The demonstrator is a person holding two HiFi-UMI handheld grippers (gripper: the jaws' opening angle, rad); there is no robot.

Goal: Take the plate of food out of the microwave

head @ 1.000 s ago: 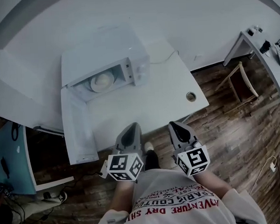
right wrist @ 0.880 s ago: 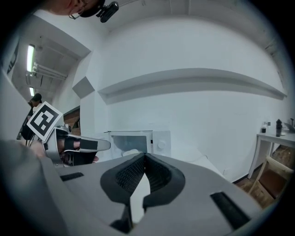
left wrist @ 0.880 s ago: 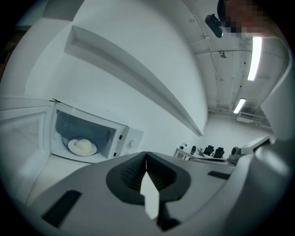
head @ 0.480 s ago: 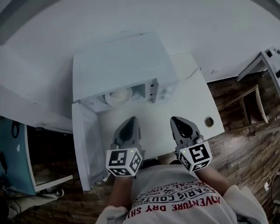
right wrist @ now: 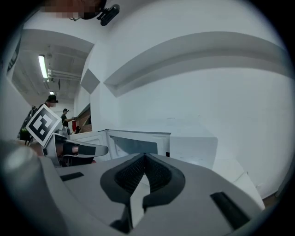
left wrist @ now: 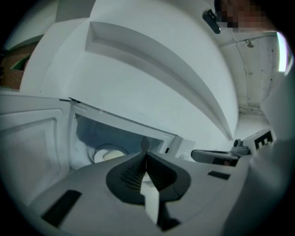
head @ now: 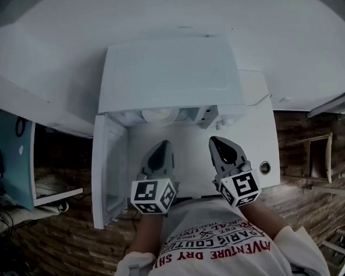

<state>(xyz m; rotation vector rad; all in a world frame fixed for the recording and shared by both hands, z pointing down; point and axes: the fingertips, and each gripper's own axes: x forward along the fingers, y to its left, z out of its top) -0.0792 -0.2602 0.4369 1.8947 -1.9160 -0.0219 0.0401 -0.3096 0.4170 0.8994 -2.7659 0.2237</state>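
- The microwave (head: pixel 169 76) stands on the white counter (head: pixel 257 138). Its door (head: pixel 107 167) is swung wide open to the left of the head view, so the opening step looks done.
- The plate of food (head: pixel 159 116) sits on the floor of the microwave cavity, close to the front edge. Nothing touches it, and it has not been lifted.
- The left hand-held gripper (head: pixel 160 148) has its jaws closed together with nothing between them. It hangs over the counter just in front of the opening, aimed at the cavity and apart from the plate.
- The right hand-held gripper (head: pixel 218 144) is also closed and empty. It sits beside the left one and points at the microwave's right front.
- By my judgement almost all the work is left: open the jaws, reach in, grip the rim, draw the plate out and set it on the counter.
- The plate is round, so it has no long axis. It lies flat and face up, and the left gripper view shows a pale mound on it.
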